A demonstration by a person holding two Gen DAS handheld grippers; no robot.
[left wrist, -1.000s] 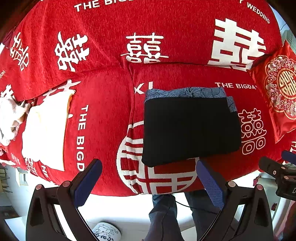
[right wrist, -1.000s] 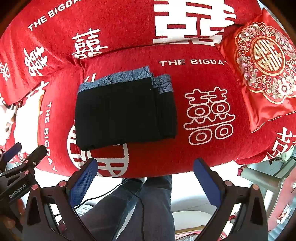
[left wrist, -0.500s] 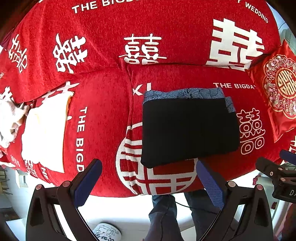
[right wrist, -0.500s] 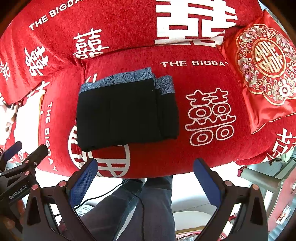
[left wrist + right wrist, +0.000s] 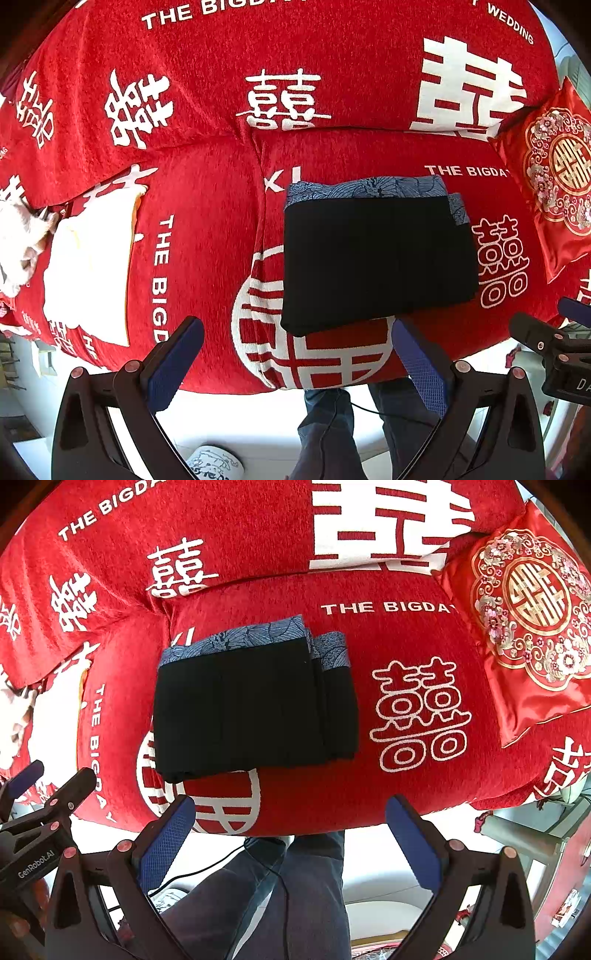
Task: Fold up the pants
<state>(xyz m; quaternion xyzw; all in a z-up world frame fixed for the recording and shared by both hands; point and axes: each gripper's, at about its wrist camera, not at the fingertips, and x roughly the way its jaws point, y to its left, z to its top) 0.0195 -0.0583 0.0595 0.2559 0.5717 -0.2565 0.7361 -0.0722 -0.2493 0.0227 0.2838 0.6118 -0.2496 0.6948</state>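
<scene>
Looking through left wrist: left gripper (image 5: 297, 363) spread wide, empty, hovering off the sofa's front edge. Folded black pants (image 5: 376, 258) lie ahead and slightly right on the red sofa cover (image 5: 207, 236), long axis side to side, blue patterned waistband (image 5: 365, 186) at the far edge. White folded cloth (image 5: 88, 273) well apart to the left.

Switching to right wrist: right gripper (image 5: 288, 843) also wide, empty — pants ahead and left, nearer the left gripper by my read. Embroidered cushion (image 5: 532, 616) far right. Stack looks finished — likely nothing left to fold.
</scene>
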